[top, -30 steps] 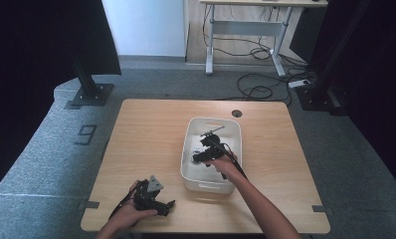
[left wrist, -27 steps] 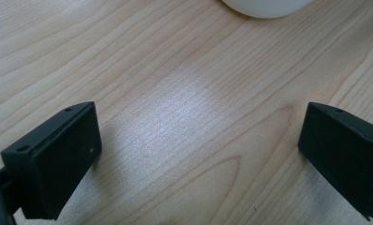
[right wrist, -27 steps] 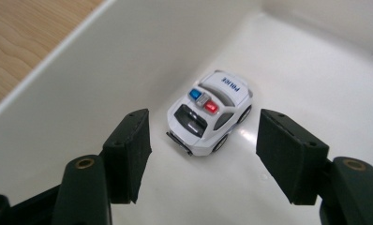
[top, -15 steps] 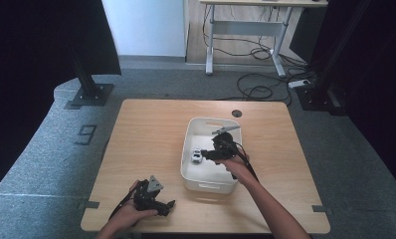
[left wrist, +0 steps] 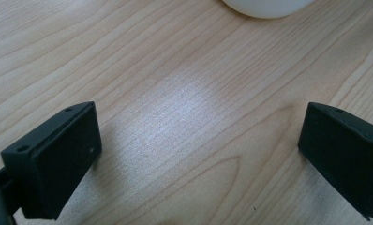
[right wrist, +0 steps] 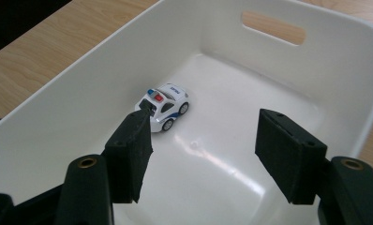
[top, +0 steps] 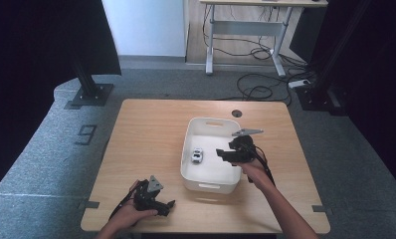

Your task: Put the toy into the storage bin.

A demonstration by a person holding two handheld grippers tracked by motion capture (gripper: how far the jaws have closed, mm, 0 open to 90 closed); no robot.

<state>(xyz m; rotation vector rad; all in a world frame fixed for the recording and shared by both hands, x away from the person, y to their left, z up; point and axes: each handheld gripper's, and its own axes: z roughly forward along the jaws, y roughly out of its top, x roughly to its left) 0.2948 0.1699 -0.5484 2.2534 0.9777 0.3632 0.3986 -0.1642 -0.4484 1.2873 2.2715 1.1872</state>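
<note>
A small white toy police car stands on its wheels on the floor of the white plastic bin, toward the bin's left side. My right gripper hovers over the bin's right half, open and holding nothing. In the right gripper view the car lies ahead of the left jaw, apart from the right gripper. My left gripper rests on the table near its front edge, left of the bin. Bare wood lies between the wide-open jaws of the left gripper.
The bin stands right of centre on the wooden table and has handle slots in its end walls. A round hole sits in the tabletop behind the bin. The bin's near corner lies just ahead of the left gripper.
My right gripper has drawn back to the right and upward, away from the bin's left side, and the toy car now lies uncovered. The left gripper has stayed put.
</note>
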